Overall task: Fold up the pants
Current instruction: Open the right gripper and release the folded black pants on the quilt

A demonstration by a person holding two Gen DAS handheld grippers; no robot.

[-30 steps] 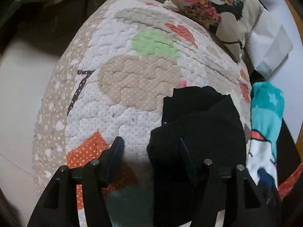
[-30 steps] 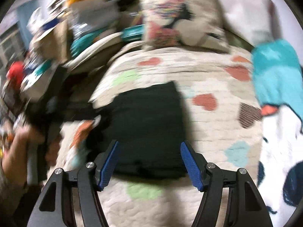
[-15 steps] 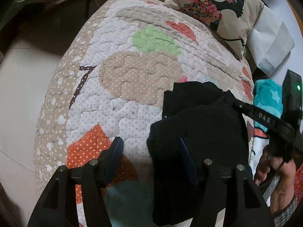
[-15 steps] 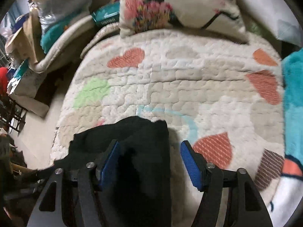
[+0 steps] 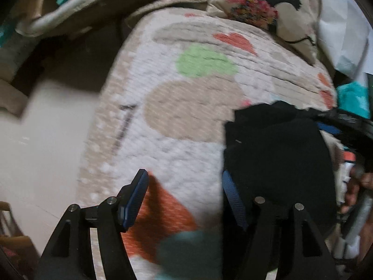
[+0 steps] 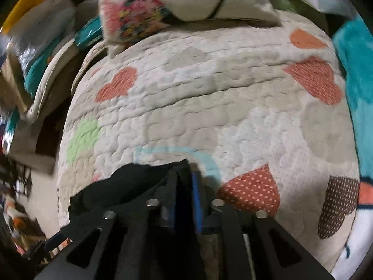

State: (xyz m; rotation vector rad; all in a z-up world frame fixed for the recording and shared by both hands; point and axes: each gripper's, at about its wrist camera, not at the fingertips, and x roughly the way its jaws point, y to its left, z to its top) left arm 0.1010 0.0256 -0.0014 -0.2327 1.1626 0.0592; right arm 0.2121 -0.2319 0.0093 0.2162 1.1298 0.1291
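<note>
The black pants [image 5: 277,154] lie folded in a bundle on the patchwork quilt [image 5: 186,107], at the right of the left wrist view. My left gripper [image 5: 184,186] is open and empty above the quilt, its right finger at the bundle's left edge. In the right wrist view my right gripper [image 6: 184,182] is shut on the far right edge of the pants [image 6: 130,184]. The right gripper also shows at the far side of the bundle in the left wrist view [image 5: 345,121], held by a hand.
A floral pillow [image 6: 177,7] lies at the head of the quilt [image 6: 209,107]. A teal blanket [image 6: 356,65] lies along the right side. The floor [image 5: 42,140] drops off left of the bed, with piled bedding [image 5: 88,11] beyond.
My right gripper closed on the edge of the pants; it was open half a second ago. The left gripper drew back to the left, off the bundle, still open.
</note>
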